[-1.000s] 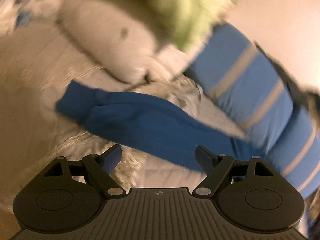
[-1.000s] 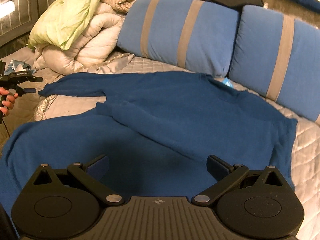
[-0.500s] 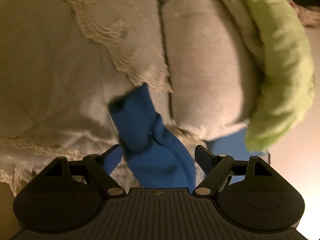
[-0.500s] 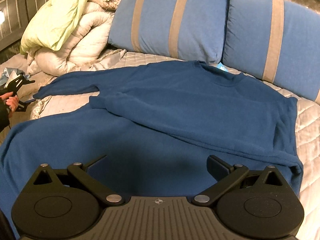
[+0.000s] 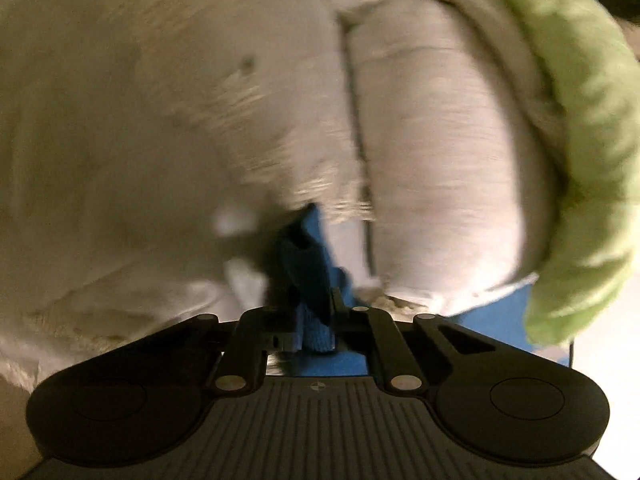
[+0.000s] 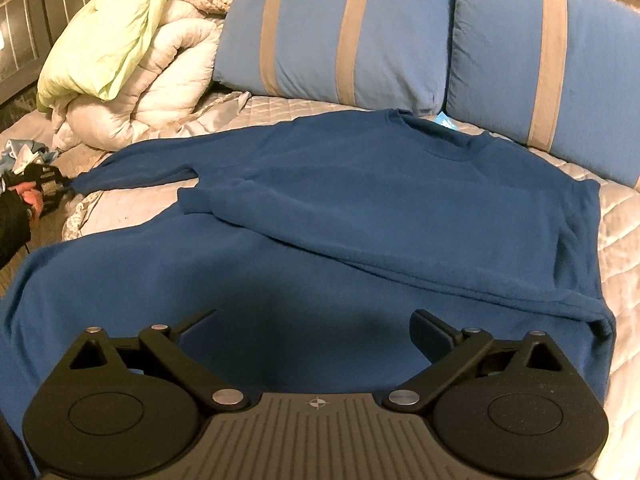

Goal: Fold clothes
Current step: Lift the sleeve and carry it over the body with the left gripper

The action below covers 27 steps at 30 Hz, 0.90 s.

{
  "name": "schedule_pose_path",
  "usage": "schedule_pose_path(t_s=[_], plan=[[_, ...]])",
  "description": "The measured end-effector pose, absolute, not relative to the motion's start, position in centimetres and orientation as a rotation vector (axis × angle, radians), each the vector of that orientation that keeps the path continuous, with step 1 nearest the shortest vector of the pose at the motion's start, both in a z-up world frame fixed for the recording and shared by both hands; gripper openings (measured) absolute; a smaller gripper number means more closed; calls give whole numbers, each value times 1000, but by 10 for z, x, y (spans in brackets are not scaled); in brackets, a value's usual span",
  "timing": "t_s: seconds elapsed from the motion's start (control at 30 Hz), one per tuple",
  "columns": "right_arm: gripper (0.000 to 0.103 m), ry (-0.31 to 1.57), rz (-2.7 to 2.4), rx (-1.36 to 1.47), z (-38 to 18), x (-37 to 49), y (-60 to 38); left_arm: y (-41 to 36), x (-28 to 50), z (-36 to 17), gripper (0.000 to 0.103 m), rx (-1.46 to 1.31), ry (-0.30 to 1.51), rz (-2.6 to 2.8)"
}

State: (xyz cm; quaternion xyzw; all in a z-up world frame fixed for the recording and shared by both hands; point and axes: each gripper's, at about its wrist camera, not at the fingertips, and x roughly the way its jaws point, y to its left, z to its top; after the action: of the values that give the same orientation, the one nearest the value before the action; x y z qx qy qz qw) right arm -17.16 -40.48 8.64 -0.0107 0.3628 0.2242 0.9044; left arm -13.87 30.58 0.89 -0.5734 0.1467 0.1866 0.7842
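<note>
1. Black left gripper [image 5: 316, 316]: its jaws have just been closing and now pinch the cuff of the blue sweater [image 6: 380, 208].
2. Right gripper [image 6: 316, 332] gapes empty above the hem.
3. Sweater lies flat on the quilted bed [image 6: 616, 216]; striped pillows [image 6: 340, 36] at twelve o'clock, white duvet [image 6: 160, 76] at ten.

Home bedroom: bed with quilted pale coverlet [image 6: 616, 216], two blue pillows with tan stripes [image 6: 336, 36], and a bunched white duvet [image 6: 160, 80].
</note>
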Motion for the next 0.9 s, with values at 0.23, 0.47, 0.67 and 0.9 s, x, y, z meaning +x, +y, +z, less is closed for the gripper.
schedule_pose_path(t_s=[0.23,0.47,0.67,0.9], plan=[[100,745,460,-42,87,-173,-403,274,-126,91,11,-969,341,305],[99,726,419,-50,87,-179,-405,213,-128,162,11,-729,329,183],[100,685,397,-103,96,-194,-405,154,-118,210,11,-544,301,109],[100,673,379,-98,95,-191,-404,105,-96,243,11,-394,291,58]])
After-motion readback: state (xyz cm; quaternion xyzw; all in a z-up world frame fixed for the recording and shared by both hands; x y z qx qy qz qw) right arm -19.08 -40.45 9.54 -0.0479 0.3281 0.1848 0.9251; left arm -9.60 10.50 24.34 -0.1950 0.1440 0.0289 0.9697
